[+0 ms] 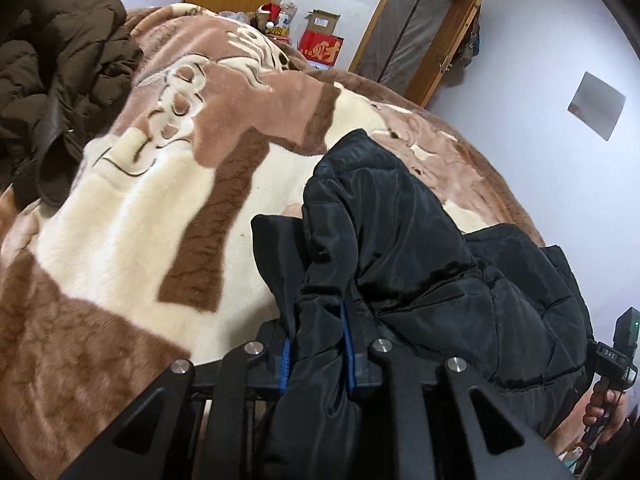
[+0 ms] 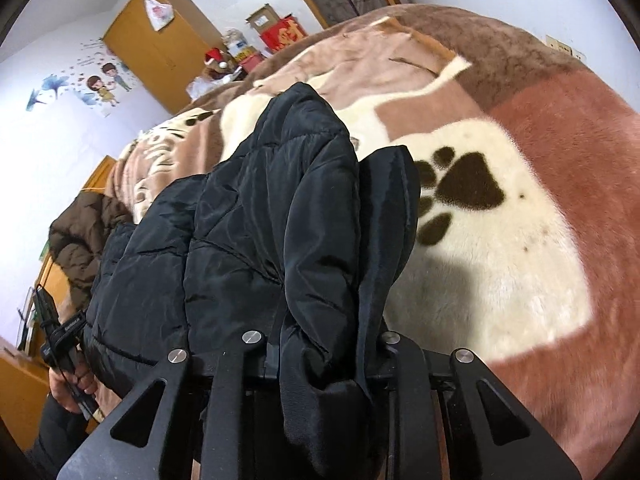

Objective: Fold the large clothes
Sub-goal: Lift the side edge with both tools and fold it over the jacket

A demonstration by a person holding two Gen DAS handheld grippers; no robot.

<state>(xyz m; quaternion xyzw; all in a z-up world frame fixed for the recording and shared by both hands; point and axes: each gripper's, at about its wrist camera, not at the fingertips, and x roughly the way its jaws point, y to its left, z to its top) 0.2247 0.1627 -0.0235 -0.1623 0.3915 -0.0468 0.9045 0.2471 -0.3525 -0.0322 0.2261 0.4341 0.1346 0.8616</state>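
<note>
A black padded jacket (image 1: pixel 400 240) hangs lifted over the bed, stretched between my two grippers. My left gripper (image 1: pixel 316 344) is shut on a bunched edge of it, with the blue pads (image 1: pixel 347 344) pressing the fabric from both sides. In the right wrist view the same jacket (image 2: pixel 260 220) drapes over my right gripper (image 2: pixel 320 340), which is shut on another fold; the cloth hides its fingertips. A person's hand (image 1: pixel 602 408) grips the right gripper's handle at the far right of the left wrist view.
A plush brown, pink and cream blanket (image 1: pixel 140 220) with a paw print (image 2: pixel 468 188) covers the bed. A brown padded coat (image 1: pixel 60 80) lies heaped at its left side. Red boxes (image 1: pixel 320 50), a wooden wardrobe (image 2: pixel 160 44) and a door (image 1: pixel 424 32) stand beyond.
</note>
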